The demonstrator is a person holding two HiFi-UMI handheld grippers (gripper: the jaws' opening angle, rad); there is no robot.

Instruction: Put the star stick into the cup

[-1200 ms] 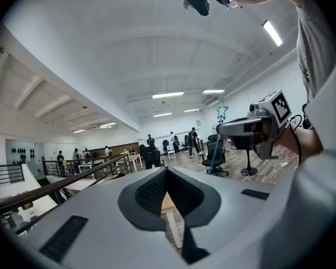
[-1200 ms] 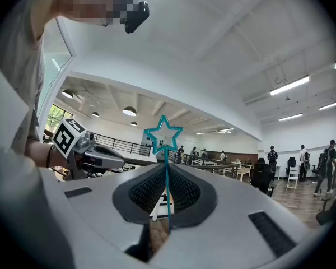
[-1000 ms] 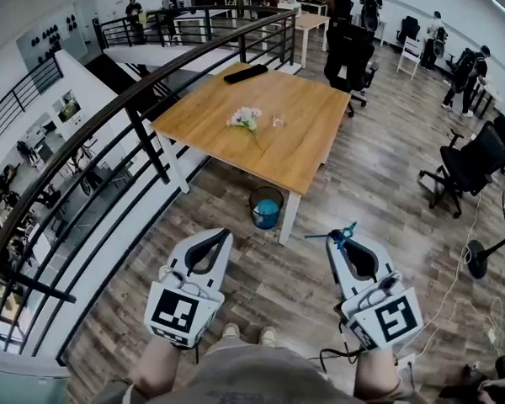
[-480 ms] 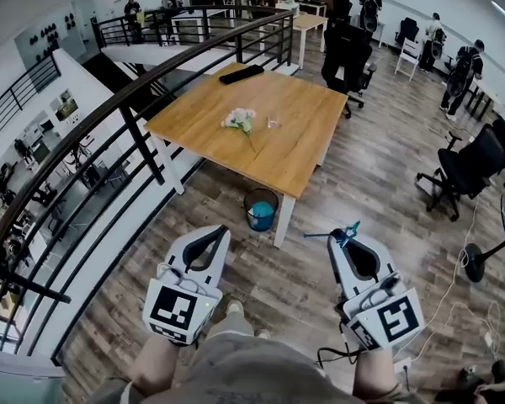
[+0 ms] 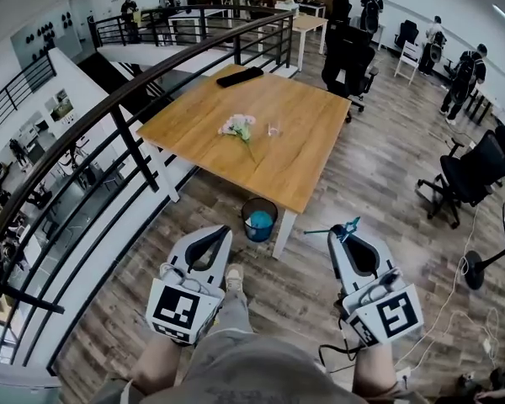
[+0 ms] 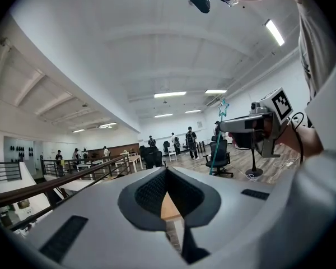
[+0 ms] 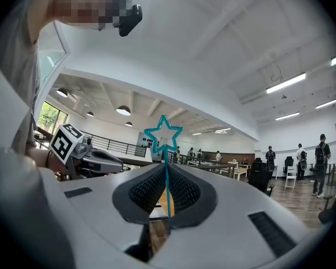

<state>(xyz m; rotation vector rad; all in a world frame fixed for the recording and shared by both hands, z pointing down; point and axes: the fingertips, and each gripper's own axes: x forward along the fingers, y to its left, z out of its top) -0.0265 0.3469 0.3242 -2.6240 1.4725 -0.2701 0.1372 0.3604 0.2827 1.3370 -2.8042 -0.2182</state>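
A teal star stick (image 5: 345, 228) (image 7: 163, 134) is clamped in my right gripper (image 5: 340, 236) (image 7: 167, 170), its star standing above the shut jaws. The left gripper view shows that same stick (image 6: 218, 142) hanging below the right gripper (image 6: 252, 125). My left gripper (image 5: 221, 232) (image 6: 166, 171) is shut with nothing in it. The cup (image 5: 273, 129) is a small clear glass on the wooden table (image 5: 303, 154) well ahead of both grippers, beside a bunch of pale flowers (image 5: 239, 127).
A black railing (image 5: 126, 112) runs along the left above a drop. A blue-lined bin (image 5: 259, 219) stands under the table's near corner. A black flat object (image 5: 240, 76) lies at the table's far end. Office chairs (image 5: 470, 168) and floor cables (image 5: 454, 301) are on the right.
The table, bin and railing have slid slightly nearer and lower in the head view as the person walks toward them. Both grippers keep the same pose, the stick still held.
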